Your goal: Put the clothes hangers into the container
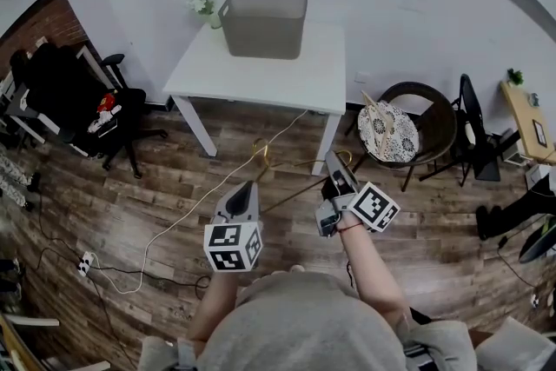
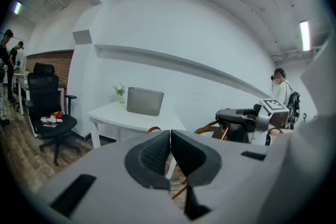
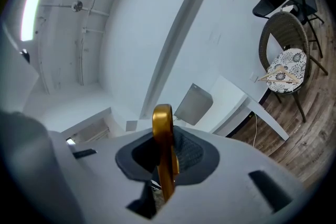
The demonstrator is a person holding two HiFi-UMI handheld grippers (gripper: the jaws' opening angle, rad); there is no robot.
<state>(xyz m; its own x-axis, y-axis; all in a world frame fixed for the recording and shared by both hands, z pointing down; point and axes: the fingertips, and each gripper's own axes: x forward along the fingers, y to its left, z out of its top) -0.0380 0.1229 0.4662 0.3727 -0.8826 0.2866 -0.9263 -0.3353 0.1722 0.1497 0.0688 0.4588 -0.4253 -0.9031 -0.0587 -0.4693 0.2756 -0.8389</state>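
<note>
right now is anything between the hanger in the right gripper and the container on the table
Nothing visible does. The hanger is clamped in the right hand-held gripper; only open floor lies ahead to the white table. The container sits on it, top open, the plant beside it.

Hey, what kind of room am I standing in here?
Probably an office or studio workroom: a black office chair, a white table holding a grey container, and bare ceiling tube lights.
</note>
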